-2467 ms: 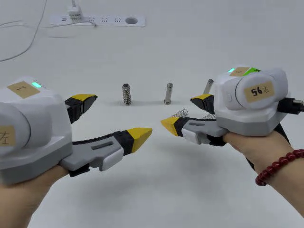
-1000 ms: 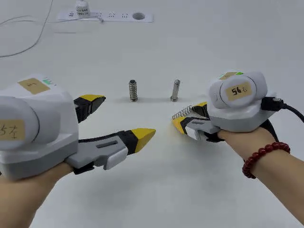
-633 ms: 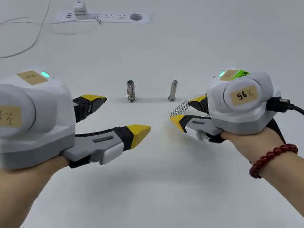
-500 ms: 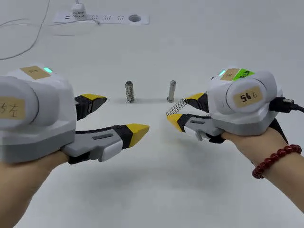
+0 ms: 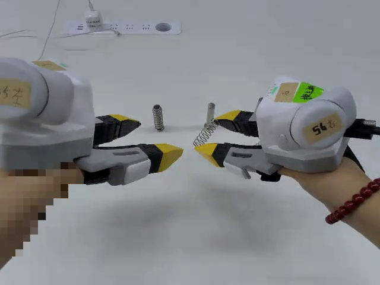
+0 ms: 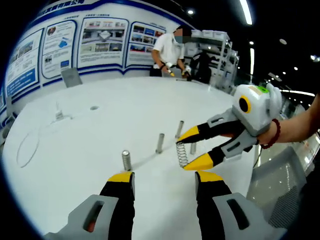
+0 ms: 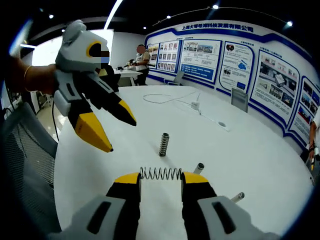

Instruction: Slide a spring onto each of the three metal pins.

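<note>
My right gripper (image 5: 209, 133) is shut on a small wire spring (image 5: 205, 133), held end to end between its yellow tips above the table; the spring (image 7: 160, 173) also spans its jaws in the right gripper view. Just beyond stands a bare metal pin (image 5: 210, 113). To its left, another pin carries a spring (image 5: 158, 117). A third pin (image 7: 238, 196) stands bare at the right. My left gripper (image 5: 149, 140) hovers open and empty on the left, with its tips facing the right gripper.
A white power strip (image 5: 122, 27) with a plug and cable lies at the table's far edge. People stand by display boards at the back of the room (image 6: 167, 47). The white tabletop (image 5: 196, 225) stretches toward me.
My right gripper closed on a loose spring on the table, lifted it and carried it left toward the middle pin. The left gripper has risen slightly, still open.
</note>
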Available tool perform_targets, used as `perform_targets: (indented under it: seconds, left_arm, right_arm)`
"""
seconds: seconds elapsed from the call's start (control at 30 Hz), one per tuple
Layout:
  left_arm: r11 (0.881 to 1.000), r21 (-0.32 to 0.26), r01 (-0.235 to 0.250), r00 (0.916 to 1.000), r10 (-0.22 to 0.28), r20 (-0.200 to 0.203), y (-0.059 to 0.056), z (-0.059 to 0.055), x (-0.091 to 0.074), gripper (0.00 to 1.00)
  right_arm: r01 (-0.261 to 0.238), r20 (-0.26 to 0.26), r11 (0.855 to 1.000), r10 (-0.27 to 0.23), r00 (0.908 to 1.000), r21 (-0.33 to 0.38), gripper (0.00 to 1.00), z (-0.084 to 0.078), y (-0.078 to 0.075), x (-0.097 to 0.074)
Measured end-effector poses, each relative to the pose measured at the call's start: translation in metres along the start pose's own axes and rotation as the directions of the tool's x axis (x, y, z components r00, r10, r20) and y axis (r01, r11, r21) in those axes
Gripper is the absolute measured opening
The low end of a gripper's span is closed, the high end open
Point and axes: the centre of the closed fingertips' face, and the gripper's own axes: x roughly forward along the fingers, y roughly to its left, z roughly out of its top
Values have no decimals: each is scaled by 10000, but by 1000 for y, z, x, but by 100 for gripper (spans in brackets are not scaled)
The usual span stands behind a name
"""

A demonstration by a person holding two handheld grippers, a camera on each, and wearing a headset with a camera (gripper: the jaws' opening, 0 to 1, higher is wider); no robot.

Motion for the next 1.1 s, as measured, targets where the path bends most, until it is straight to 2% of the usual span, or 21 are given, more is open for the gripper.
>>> perform_targets:
  seconds: [0.17, 0.33, 0.6, 0.8, 1.1]
  left_arm:
    - [9971, -622, 430, 9991, -433, -31, -4, 2, 3, 47]
    - [9918, -1005, 789, 9966, -809, -160, -8, 0, 6, 44]
    - [9810, -1521, 1202, 9915, -1262, -303, -14, -1, 11, 38]
    - [9691, -1947, 1511, 9861, -1616, -390, -19, -3, 13, 34]
    - [9417, -2699, 2008, 9738, -2218, -494, -28, -7, 16, 26]
  right_arm:
    - [-357, 188, 9988, 363, 9992, -329, 32, 5, 6, -1]
    - [-689, 418, 9965, 709, 9966, -477, 32, 10, 11, -4]
    - [-1419, 736, 9860, 1485, 9862, -875, 32, 19, 25, -5]
    - [-1778, 763, 9769, 1876, 9793, -1189, 32, 22, 34, -6]
    - [-2111, 813, 9670, 2240, 9712, -1429, 32, 24, 40, -7]
